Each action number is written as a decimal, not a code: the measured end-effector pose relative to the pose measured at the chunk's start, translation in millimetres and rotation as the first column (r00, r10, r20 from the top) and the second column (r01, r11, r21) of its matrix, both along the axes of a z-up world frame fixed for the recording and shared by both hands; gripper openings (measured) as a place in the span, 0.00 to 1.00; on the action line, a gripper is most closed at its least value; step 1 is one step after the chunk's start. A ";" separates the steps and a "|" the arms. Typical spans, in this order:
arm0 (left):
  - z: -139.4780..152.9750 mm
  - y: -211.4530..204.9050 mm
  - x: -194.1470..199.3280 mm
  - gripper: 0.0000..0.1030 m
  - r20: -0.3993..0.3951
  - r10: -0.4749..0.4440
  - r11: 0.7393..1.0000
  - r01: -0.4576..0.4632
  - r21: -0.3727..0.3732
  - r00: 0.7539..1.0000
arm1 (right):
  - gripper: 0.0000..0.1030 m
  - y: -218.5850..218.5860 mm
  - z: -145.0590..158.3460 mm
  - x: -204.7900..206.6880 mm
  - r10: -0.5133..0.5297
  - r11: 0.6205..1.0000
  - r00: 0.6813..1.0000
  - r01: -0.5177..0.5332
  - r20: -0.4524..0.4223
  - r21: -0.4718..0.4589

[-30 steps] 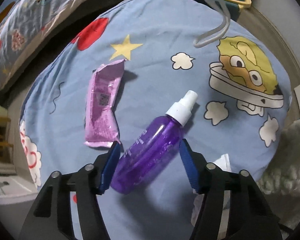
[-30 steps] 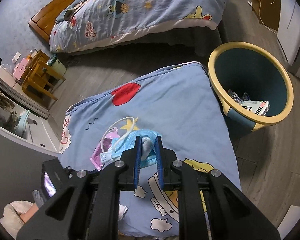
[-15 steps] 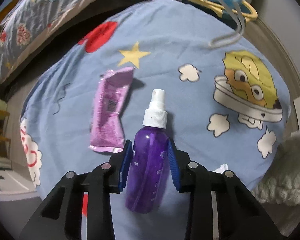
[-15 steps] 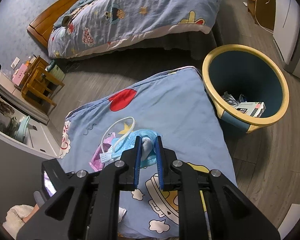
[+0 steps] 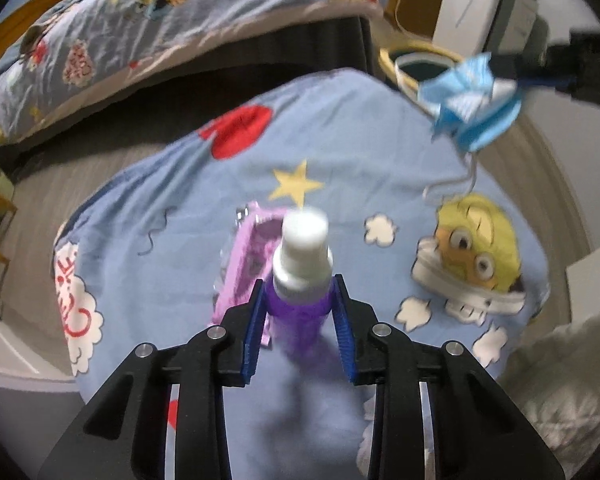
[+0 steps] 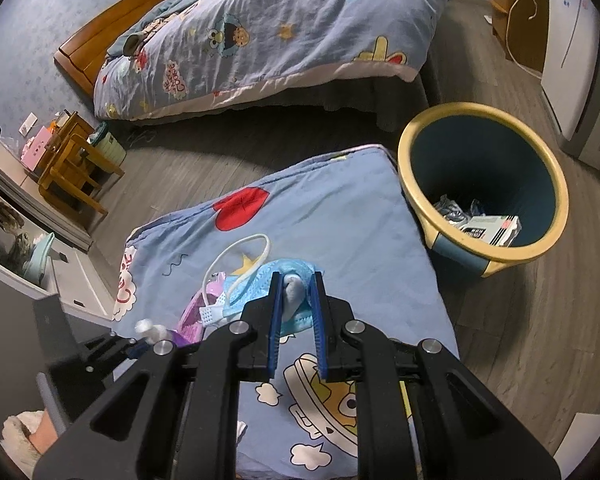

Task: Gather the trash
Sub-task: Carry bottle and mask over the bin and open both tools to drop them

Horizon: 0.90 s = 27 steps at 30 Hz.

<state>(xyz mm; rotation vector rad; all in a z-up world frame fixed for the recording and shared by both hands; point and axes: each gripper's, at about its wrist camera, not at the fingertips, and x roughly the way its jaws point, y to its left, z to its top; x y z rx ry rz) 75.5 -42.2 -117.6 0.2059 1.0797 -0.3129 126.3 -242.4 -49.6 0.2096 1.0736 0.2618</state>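
Note:
My left gripper (image 5: 299, 294) is shut on a purple spray bottle (image 5: 298, 308) with a white cap, lifted and tilted up above the blue cartoon sheet (image 5: 180, 208). A pink wrapper (image 5: 246, 264) lies on the sheet just left of it. My right gripper (image 6: 297, 286) is shut on a blue face mask (image 6: 260, 284), whose white ear loop (image 6: 236, 256) hangs out; it shows at the upper right of the left wrist view (image 5: 472, 100). A blue trash bin with a yellow rim (image 6: 480, 256) stands right of the sheet, with trash inside.
A bed with a cartoon duvet (image 6: 268, 32) lies beyond the sheet. Wooden stools (image 6: 72, 168) stand at the left, a white appliance (image 6: 572, 60) at the far right. A fluffy white cloth (image 5: 572, 380) lies at the sheet's near right.
My left gripper closed on the spray bottle and lifted it, tipping it upright. My right gripper carried the mask higher and toward the bin.

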 end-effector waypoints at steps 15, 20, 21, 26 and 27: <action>60.5 2.0 5.7 0.33 0.139 0.037 0.994 -0.021 -0.110 0.990 | 0.13 -14.7 26.1 6.1 -0.023 1.000 0.996 0.023 0.085 -0.007; 75.1 -2.2 9.4 0.33 0.152 0.032 0.994 -0.015 -0.112 0.988 | 0.13 -28.5 32.5 15.5 -0.047 0.999 0.993 0.048 0.105 -0.008; 78.7 -5.2 10.8 0.33 0.158 0.024 0.995 -0.009 -0.100 0.987 | 0.13 -31.9 33.5 17.4 -0.052 0.999 0.993 0.054 0.111 -0.010; 88.0 -17.5 19.4 0.33 0.162 -0.001 0.997 0.012 -0.072 0.987 | 0.13 -60.5 36.1 31.9 -0.108 0.994 0.987 0.108 0.119 0.006; 89.8 -22.8 22.3 0.33 0.165 -0.011 0.998 0.021 -0.061 0.986 | 0.13 -69.8 35.4 35.8 -0.130 0.992 0.985 0.129 0.117 0.012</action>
